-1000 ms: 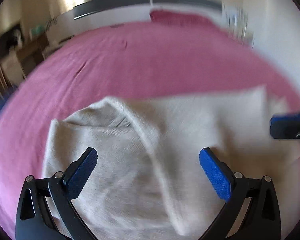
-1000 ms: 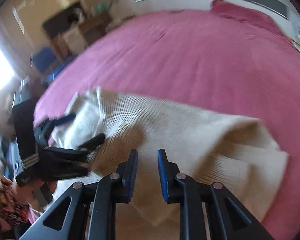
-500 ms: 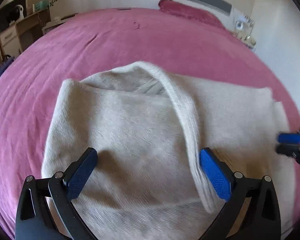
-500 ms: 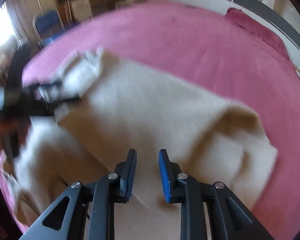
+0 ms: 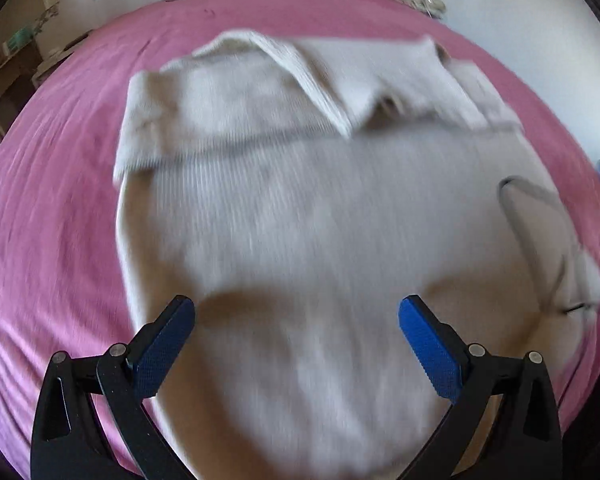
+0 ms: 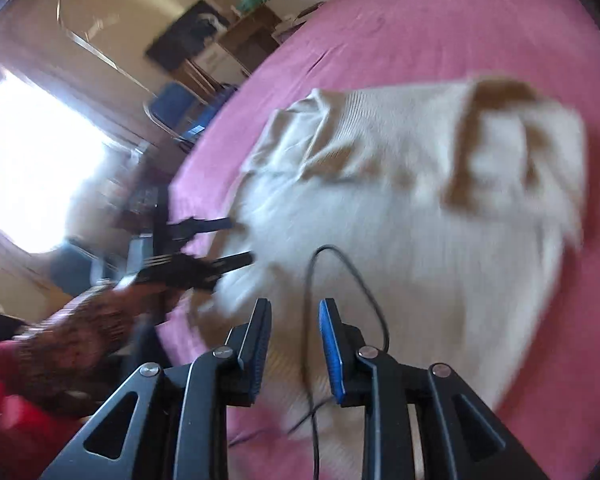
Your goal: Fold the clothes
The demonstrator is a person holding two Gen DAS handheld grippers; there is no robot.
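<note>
Pink bed (image 5: pixel 52 208) | cream sweater (image 5: pixel 324 232) now lies further from your grippers, top band folded over | left gripper (image 5: pixel 296 340) spread wide, empty | right gripper (image 6: pixel 295 344) slightly parted, empty | fold partly made; blurred.

Right gripper (image 6: pixel 294 344), slightly parted, above cream sweater (image 6: pixel 440 240).
</note>
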